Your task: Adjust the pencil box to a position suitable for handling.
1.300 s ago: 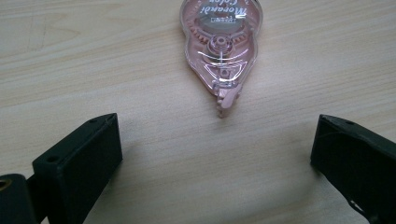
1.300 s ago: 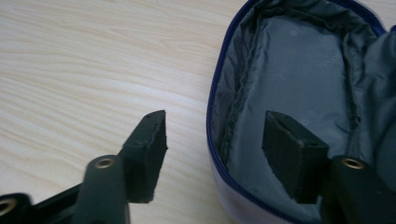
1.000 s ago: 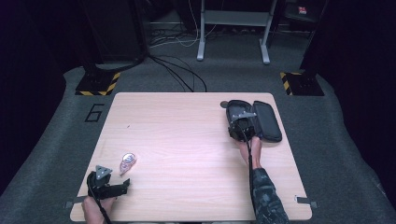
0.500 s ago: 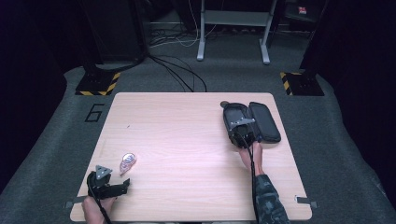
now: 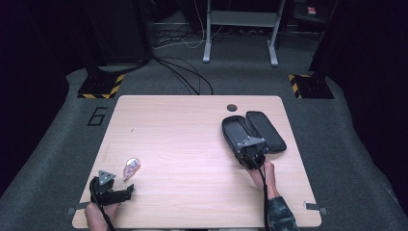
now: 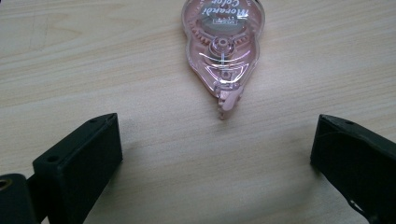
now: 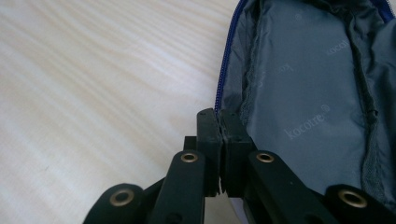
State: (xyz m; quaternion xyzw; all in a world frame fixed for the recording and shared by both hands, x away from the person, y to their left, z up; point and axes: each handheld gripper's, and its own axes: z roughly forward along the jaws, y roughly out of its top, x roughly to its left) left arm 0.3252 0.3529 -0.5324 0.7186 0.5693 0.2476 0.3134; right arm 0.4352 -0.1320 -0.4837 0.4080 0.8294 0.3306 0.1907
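Straight ahead of the left gripper (image 6: 219,154), whose jaws stand spread wide and empty, lies the pink translucent plastic correction-tape dispenser (image 6: 223,46), its long axis in line with the gripper and its tip pointing back between the jaws. Well apart to that gripper's right, the right gripper (image 7: 219,126), jaws pressed together on nothing, sits at the near rim of the open grey-lined zip pencil case (image 7: 303,70); the left is far nearer the dispenser.

Left gripper (image 5: 126,192) gapes wide; right gripper (image 5: 250,153) seemingly pinched shut, forearm extended.

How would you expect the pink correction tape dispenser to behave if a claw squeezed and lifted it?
The correction tape dispenser looks like hard clear plastic, so probably stiff and light. Its smooth, rounded shell may slip between pads. It lies flat on the table, so rolling seems unlikely.
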